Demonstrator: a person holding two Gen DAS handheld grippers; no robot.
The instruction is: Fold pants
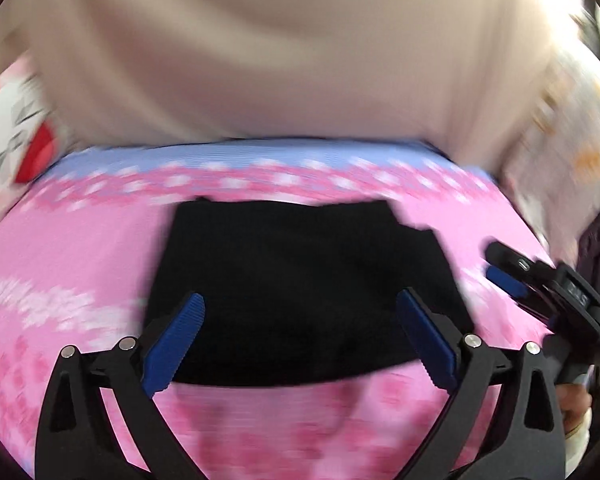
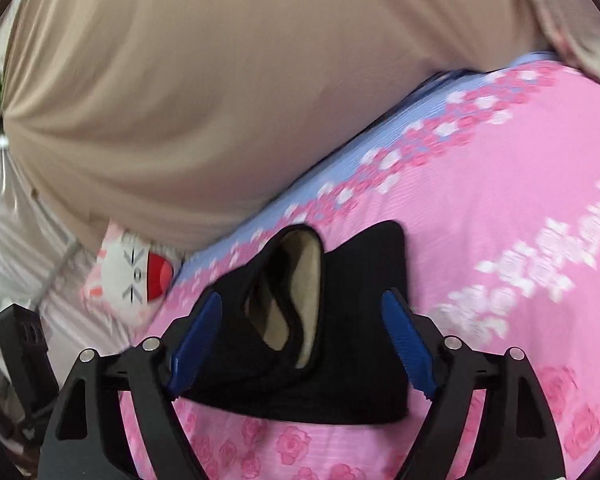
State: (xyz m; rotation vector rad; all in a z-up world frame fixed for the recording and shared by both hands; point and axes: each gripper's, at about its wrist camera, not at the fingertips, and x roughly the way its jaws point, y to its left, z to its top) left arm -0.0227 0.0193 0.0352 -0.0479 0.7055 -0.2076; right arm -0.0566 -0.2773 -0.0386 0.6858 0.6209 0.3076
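The black pants (image 1: 300,280) lie folded into a compact block on the pink flowered bedsheet (image 1: 80,248). My left gripper (image 1: 300,312) hovers over their near edge, jaws wide open and empty. In the right wrist view the pants (image 2: 352,368) show an open waistband with a tan lining (image 2: 300,280). My right gripper (image 2: 304,312) is also wide open and empty above them. The right gripper (image 1: 508,276) shows at the right edge of the left wrist view, beside the pants.
The person's beige shirt (image 2: 200,100) fills the far side, close to the bed edge. A white cat-face pillow (image 2: 132,276) lies at the left of the bed. The sheet's blue border (image 1: 260,156) runs along the far edge.
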